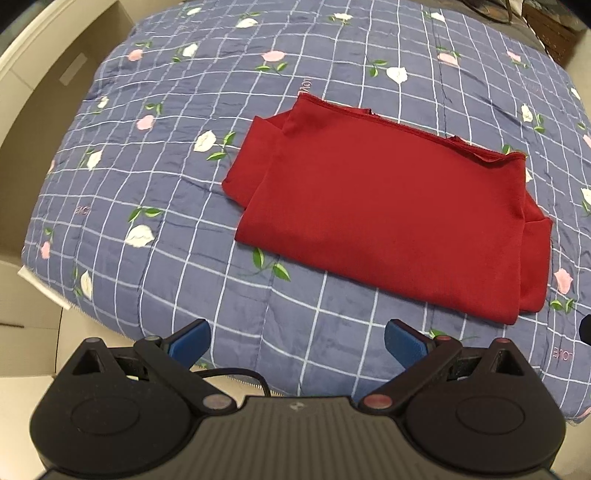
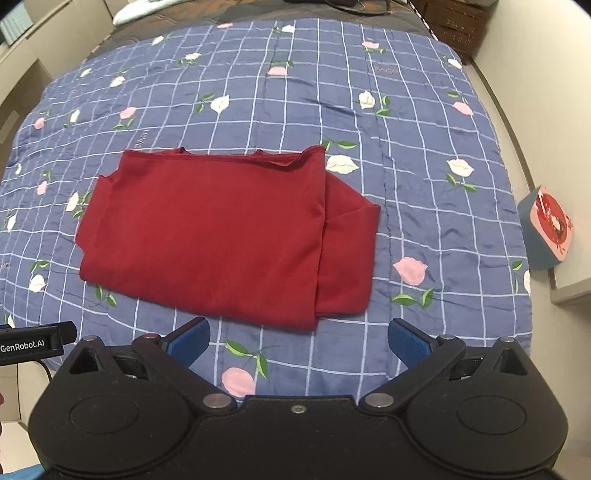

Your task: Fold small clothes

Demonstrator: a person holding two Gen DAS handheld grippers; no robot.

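A dark red garment [image 1: 391, 210] lies folded into a rough rectangle on the blue checked quilt [image 1: 184, 192]; a narrower layer sticks out at each side. In the right wrist view the same red garment [image 2: 221, 229] sits left of centre, its near edge just beyond the fingers. My left gripper [image 1: 297, 345] stands open above the quilt's near edge, short of the garment, with nothing between its blue pads [image 1: 190, 343]. My right gripper [image 2: 297, 341] is open too, empty, its blue pads [image 2: 408, 341] apart over bare quilt [image 2: 424, 147].
The quilt with flower print covers a bed. Cardboard boxes [image 1: 44, 122] stand at the left. A blue box with a red and pink picture [image 2: 546, 229] rests on a ledge at the right. A dark wicker basket [image 2: 454, 22] sits beyond the bed. The other gripper's body [image 2: 33, 343] shows at left.
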